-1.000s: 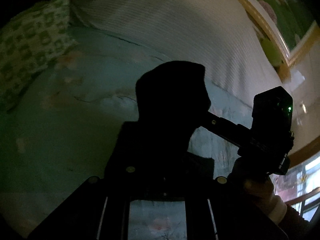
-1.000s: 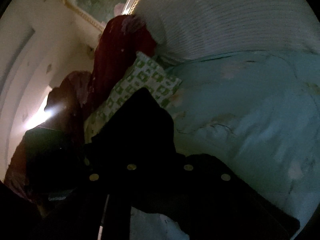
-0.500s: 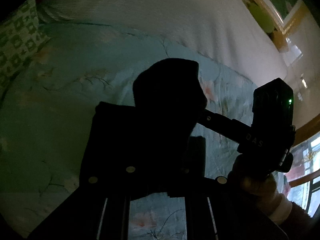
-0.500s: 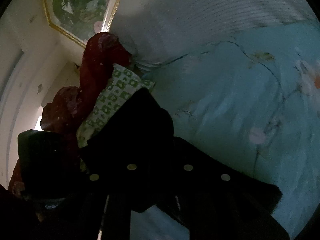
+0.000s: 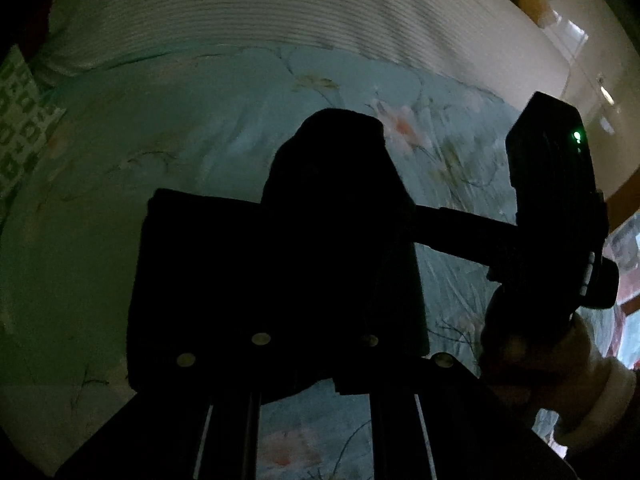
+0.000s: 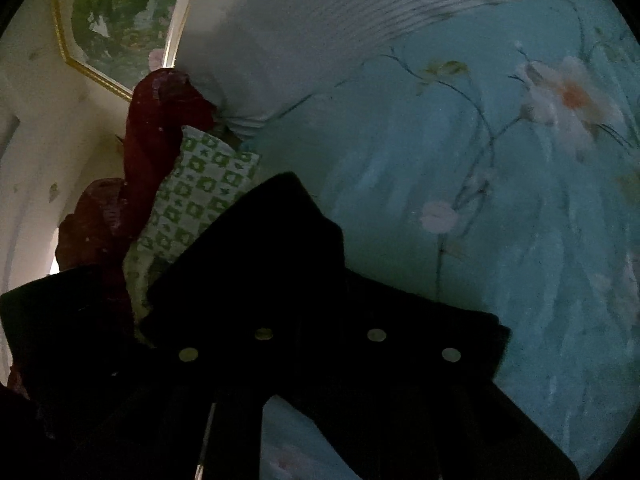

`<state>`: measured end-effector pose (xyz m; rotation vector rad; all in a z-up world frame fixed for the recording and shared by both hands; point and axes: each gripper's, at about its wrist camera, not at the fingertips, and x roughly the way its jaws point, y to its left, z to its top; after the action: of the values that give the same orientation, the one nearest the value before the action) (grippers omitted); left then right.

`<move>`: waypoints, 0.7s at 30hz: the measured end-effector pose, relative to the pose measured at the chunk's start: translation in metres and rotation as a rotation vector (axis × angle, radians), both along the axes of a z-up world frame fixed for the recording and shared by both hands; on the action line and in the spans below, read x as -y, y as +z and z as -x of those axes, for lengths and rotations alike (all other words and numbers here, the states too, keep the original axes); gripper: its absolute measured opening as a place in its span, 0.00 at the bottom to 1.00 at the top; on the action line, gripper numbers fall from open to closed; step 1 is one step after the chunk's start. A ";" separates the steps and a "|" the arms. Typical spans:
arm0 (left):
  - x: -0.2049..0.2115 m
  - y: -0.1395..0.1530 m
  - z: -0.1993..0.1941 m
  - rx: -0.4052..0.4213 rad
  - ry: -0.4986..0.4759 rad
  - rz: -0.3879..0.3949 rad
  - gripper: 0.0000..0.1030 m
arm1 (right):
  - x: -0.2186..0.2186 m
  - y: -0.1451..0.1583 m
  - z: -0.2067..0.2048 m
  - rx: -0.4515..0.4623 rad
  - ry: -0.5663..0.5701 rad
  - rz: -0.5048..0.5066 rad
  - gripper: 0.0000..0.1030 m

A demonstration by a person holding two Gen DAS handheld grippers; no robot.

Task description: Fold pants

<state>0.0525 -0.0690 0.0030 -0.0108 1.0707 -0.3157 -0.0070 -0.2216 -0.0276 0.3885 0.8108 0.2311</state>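
- The left gripper (image 5: 316, 344) is a black silhouette at 6 o'clock of its own view; dark cloth bunches over its fingers, so it appears pinched on the pants (image 5: 256, 280), though the jaws themselves are lost in shadow.
- The right gripper (image 6: 316, 340) likewise has black cloth heaped over its fingers and seems clamped on the pants (image 6: 272, 264); seen from the left wrist, it (image 5: 556, 208) is a boxy black body at 3 o'clock with a small green light.
- The bedspread (image 5: 120, 160) is pale teal, smooth, printed with white-pink blossoms on thin stems.
- A ribbed off-white blanket (image 5: 240, 8) lies at 12 o'clock.
- The pants are matte black, a flat rectangular panel with a rounded hump, held over the bedspread.
- A green-and-white patterned pillow (image 6: 196, 200) sits at 9 o'clock, beside dark red fabric (image 6: 160, 136).
- A gold-framed painting (image 6: 116, 20) hangs at 11 o'clock.
- No writing is legible.
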 end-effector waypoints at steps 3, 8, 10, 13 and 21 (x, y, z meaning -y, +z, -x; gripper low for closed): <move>0.009 -0.004 0.000 0.006 -0.026 -0.026 0.11 | 0.012 -0.003 0.005 -0.006 -0.034 0.002 0.14; 0.028 -0.015 0.006 -0.003 -0.077 -0.038 0.15 | 0.028 -0.005 0.015 -0.018 -0.098 -0.032 0.14; 0.034 -0.020 0.009 -0.010 -0.096 -0.039 0.16 | 0.032 -0.005 0.021 -0.021 -0.113 -0.031 0.14; 0.041 -0.024 0.017 -0.024 -0.137 -0.045 0.20 | 0.037 -0.004 0.033 -0.045 -0.169 -0.016 0.14; 0.050 -0.026 0.032 -0.051 -0.234 -0.030 0.49 | 0.051 0.000 0.069 -0.084 -0.342 0.038 0.52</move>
<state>0.0202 -0.1194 -0.0230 0.1350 1.1289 -0.5121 -0.0755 -0.2724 -0.0274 0.4966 0.8158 -0.1193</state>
